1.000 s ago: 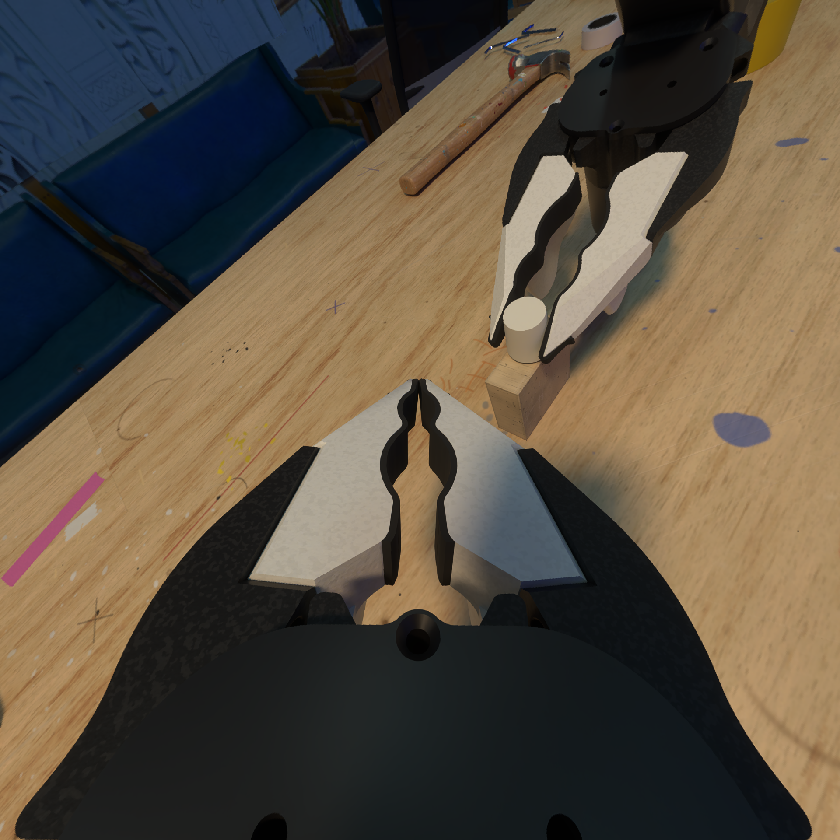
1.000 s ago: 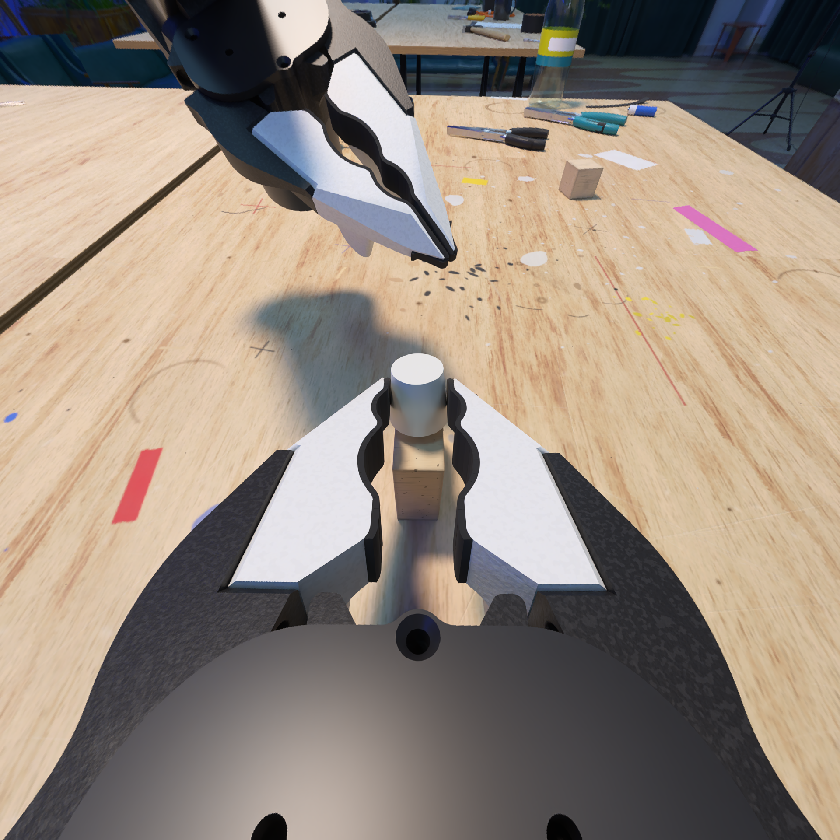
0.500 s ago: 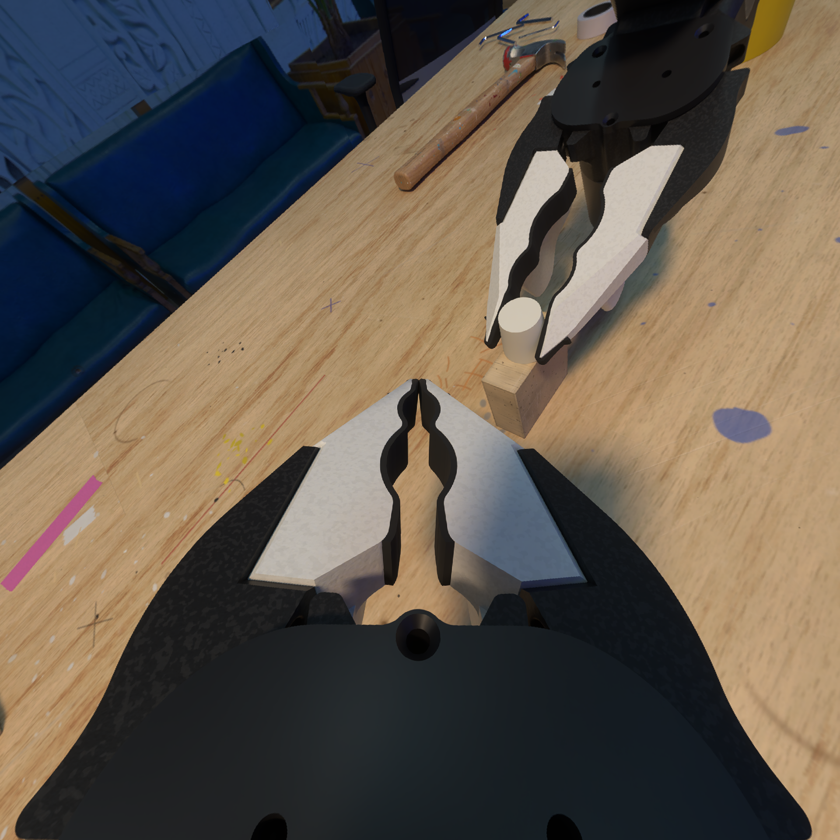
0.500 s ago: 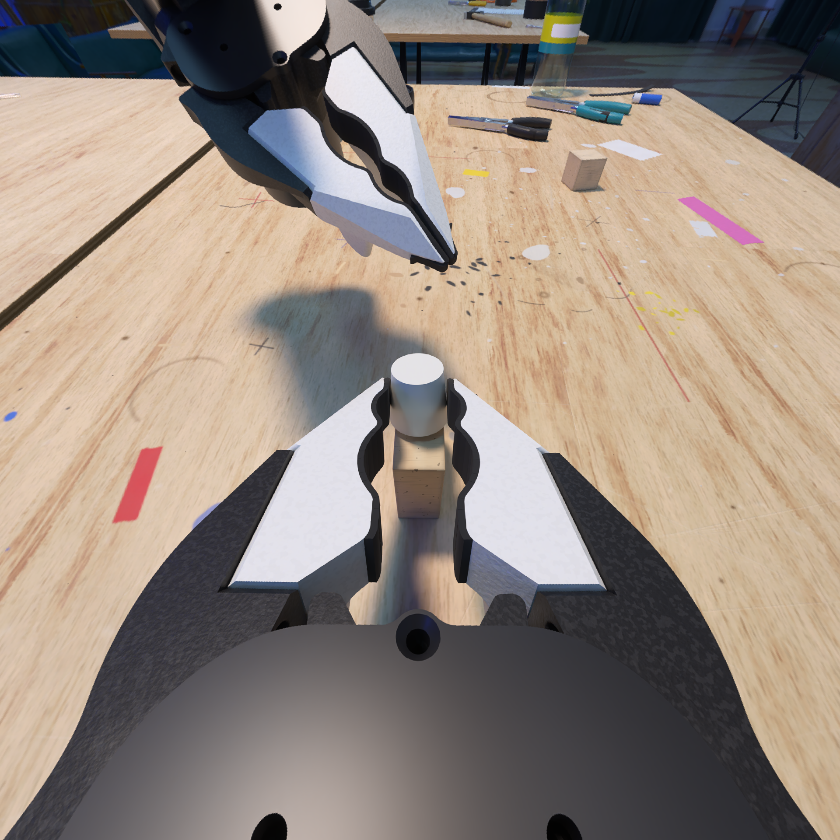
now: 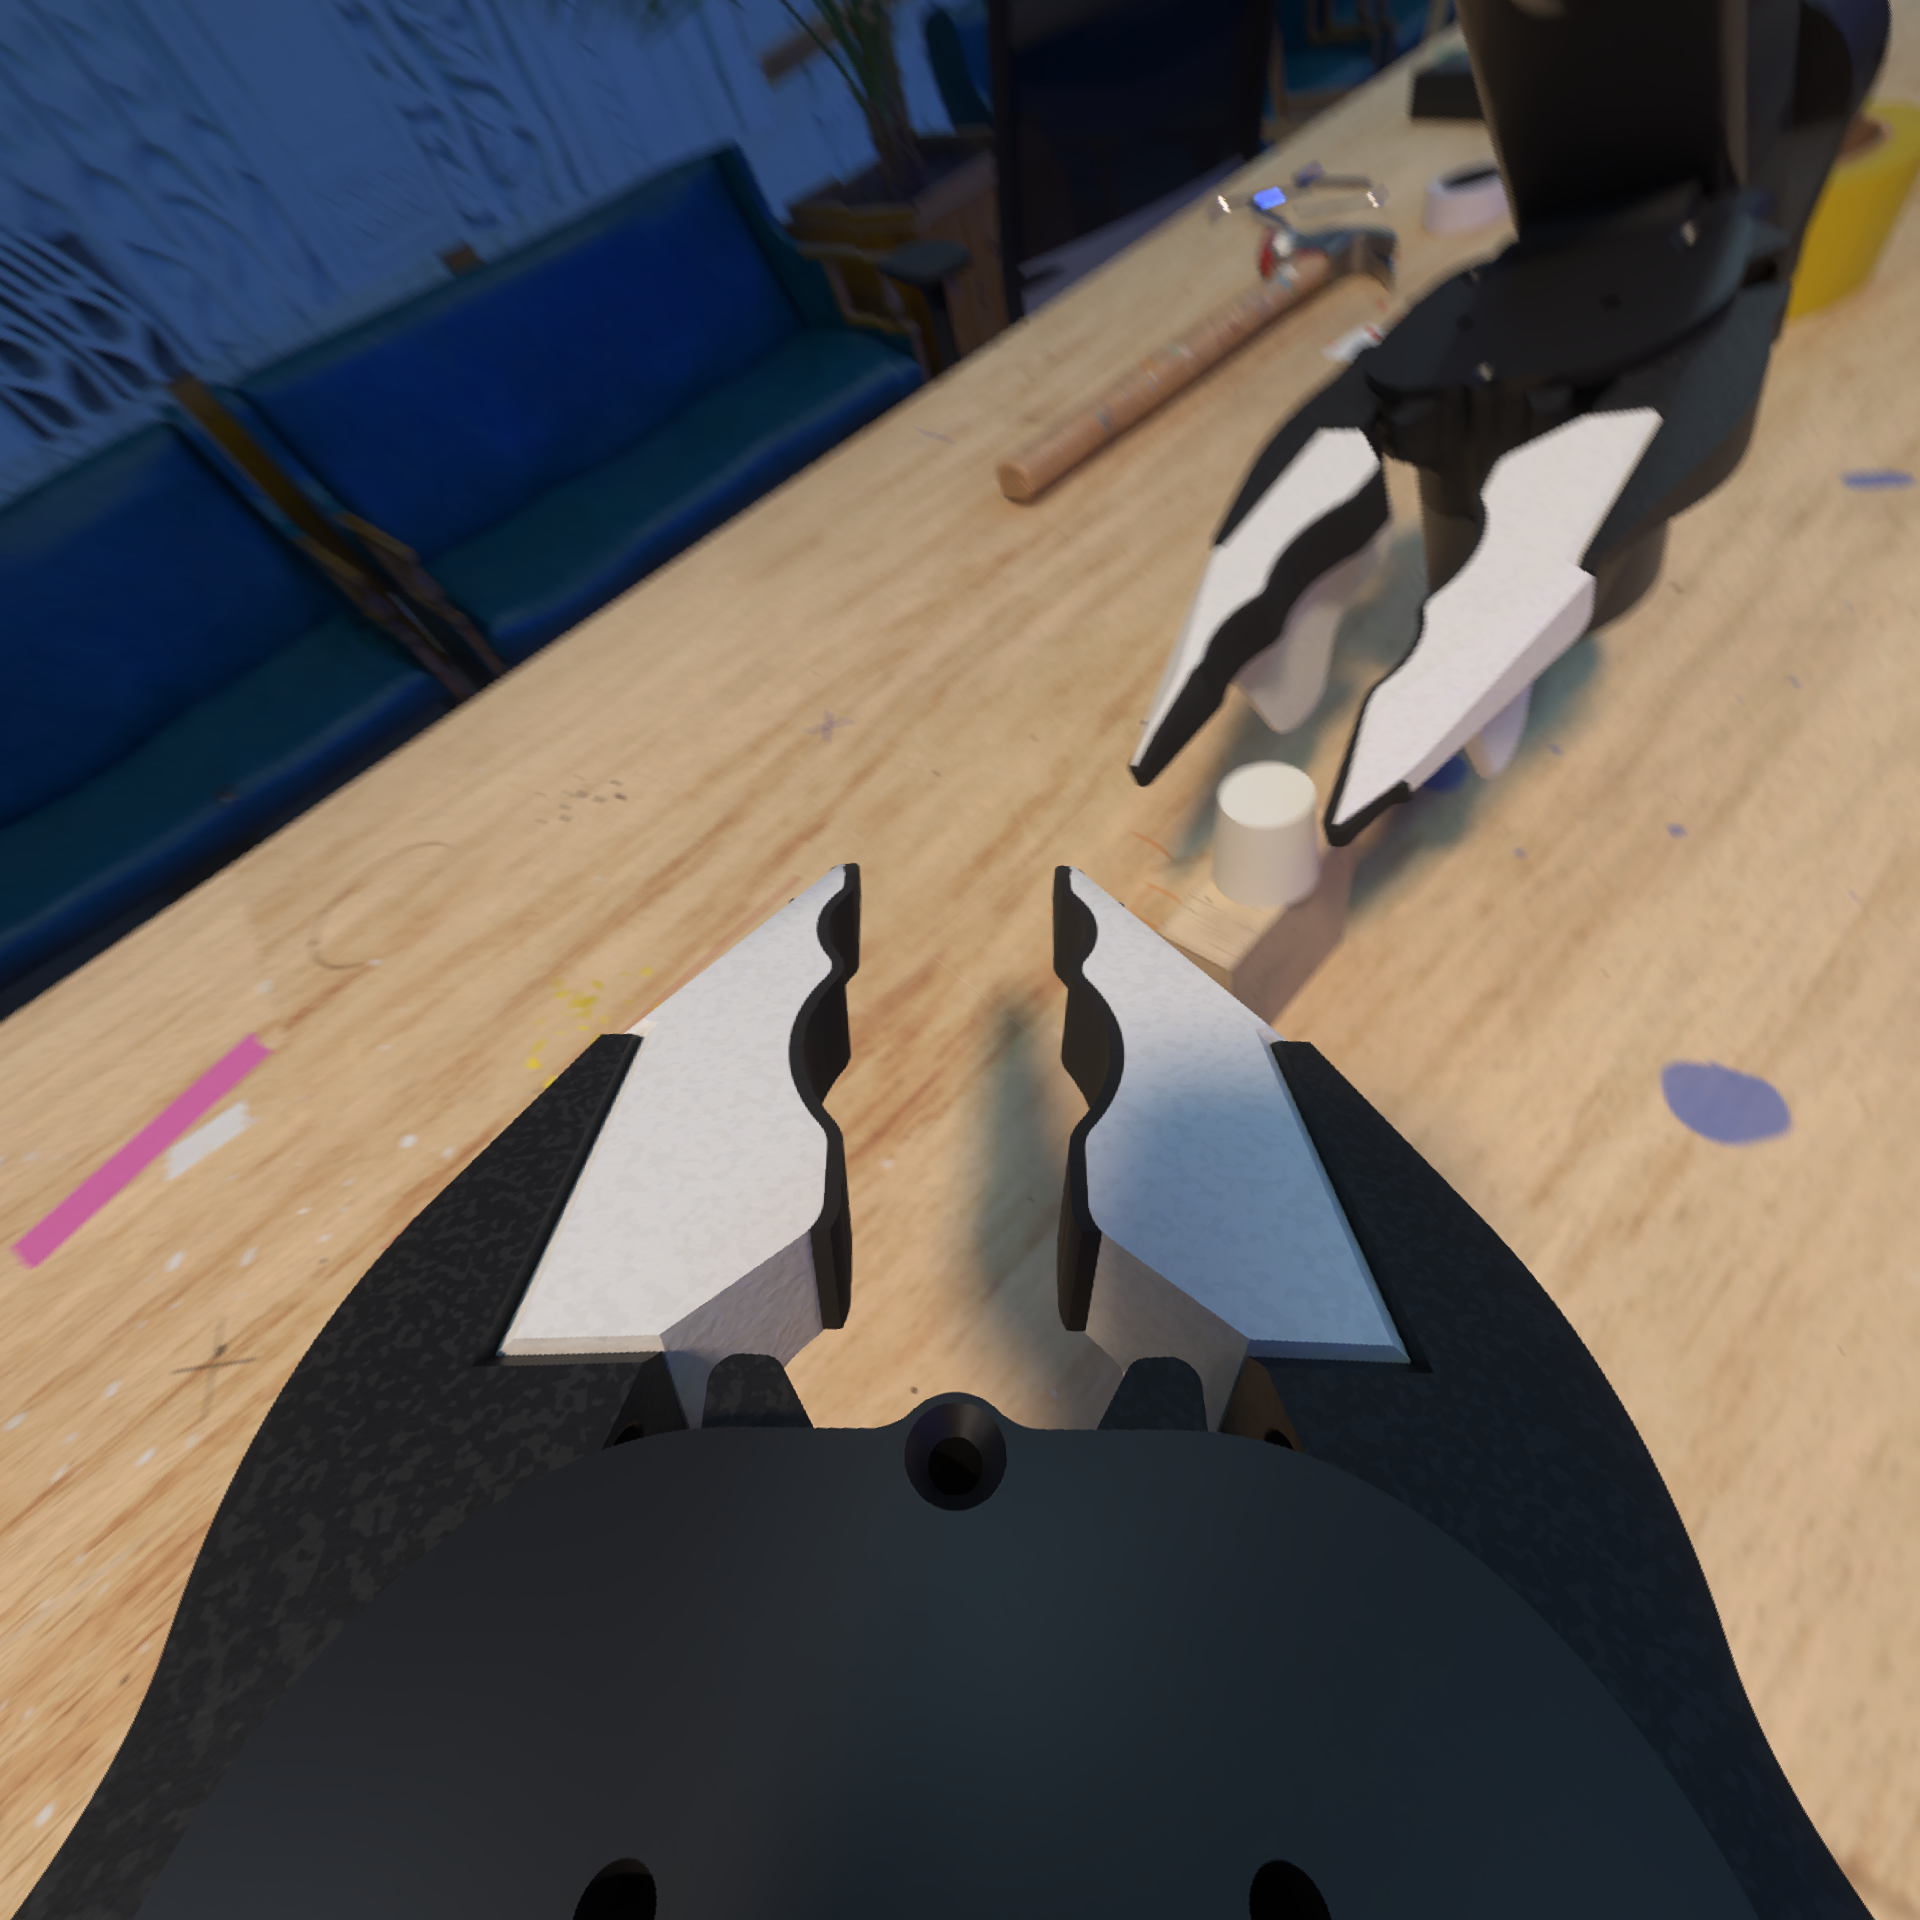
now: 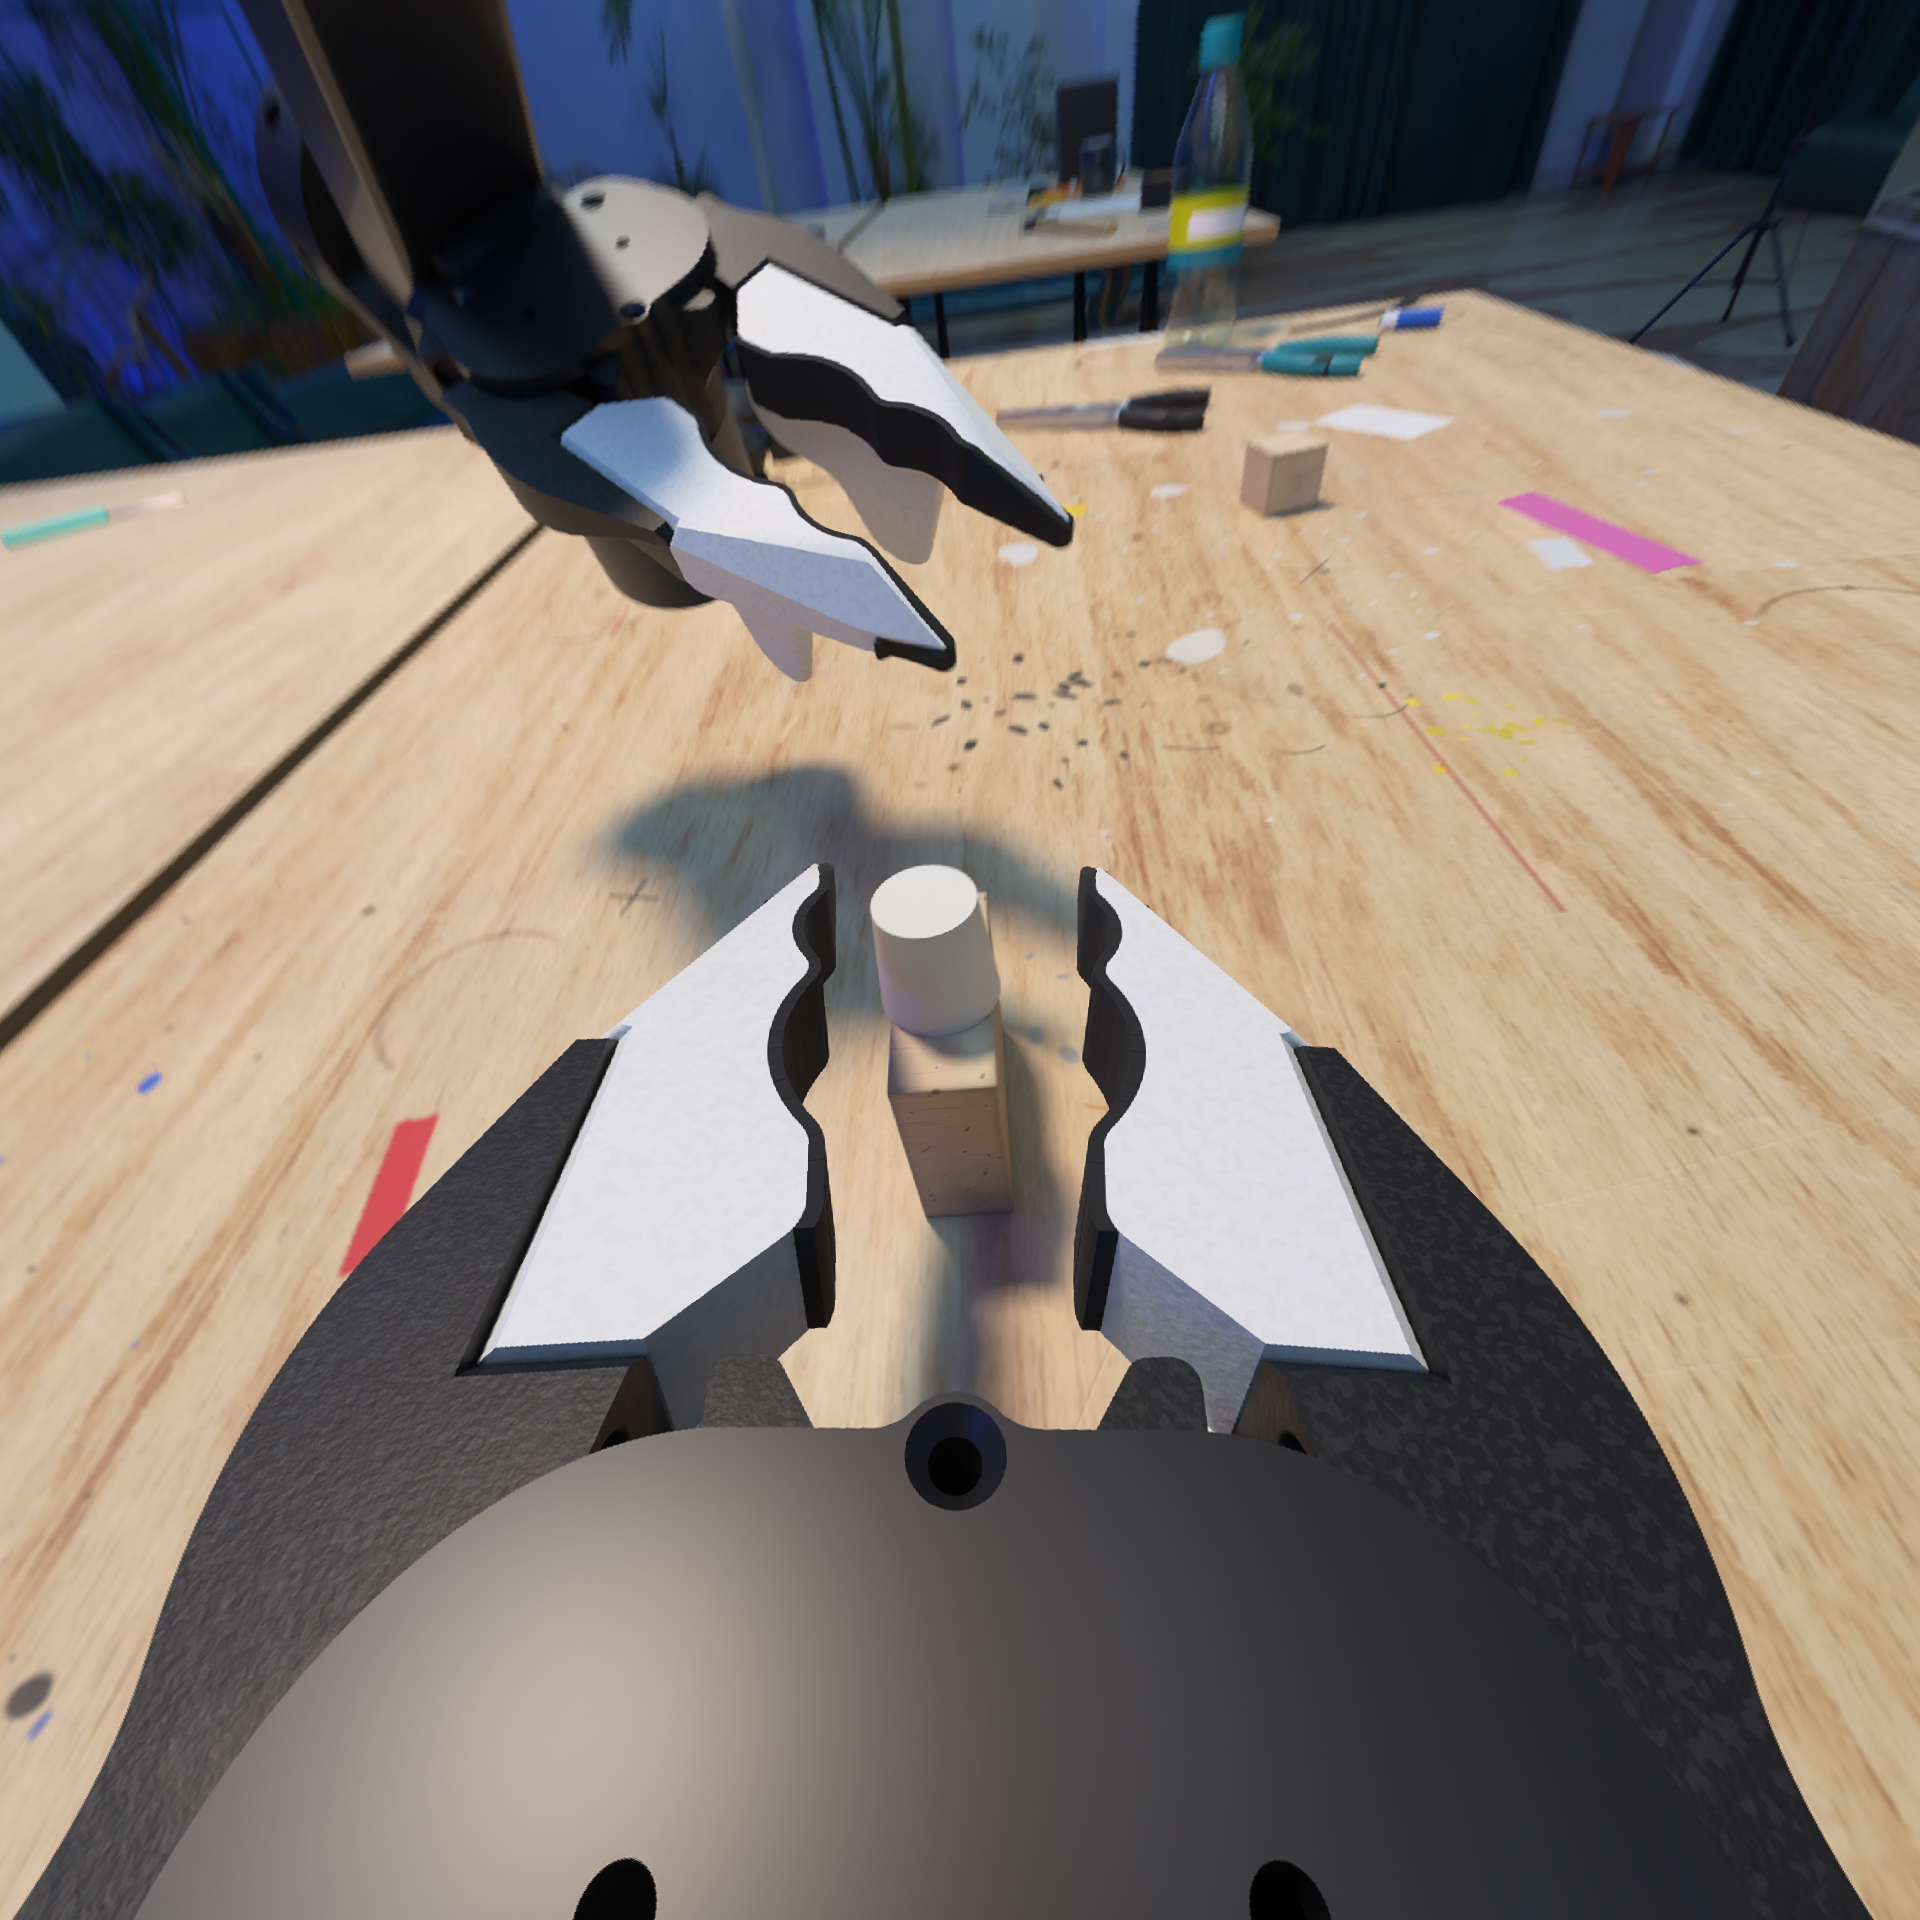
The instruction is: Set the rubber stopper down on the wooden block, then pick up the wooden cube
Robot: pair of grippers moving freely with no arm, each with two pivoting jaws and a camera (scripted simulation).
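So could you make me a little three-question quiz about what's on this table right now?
1. True or false: the white stopper stands on the wooden block.
2. The right gripper is: A) squeezing the stopper, B) open around it, fingers apart from it.
3. Fill in: the wooden cube sits far off near a ____ strip of tape.

Key
1. True.
2. B.
3. Pink. The left gripper is open too and holds nothing.
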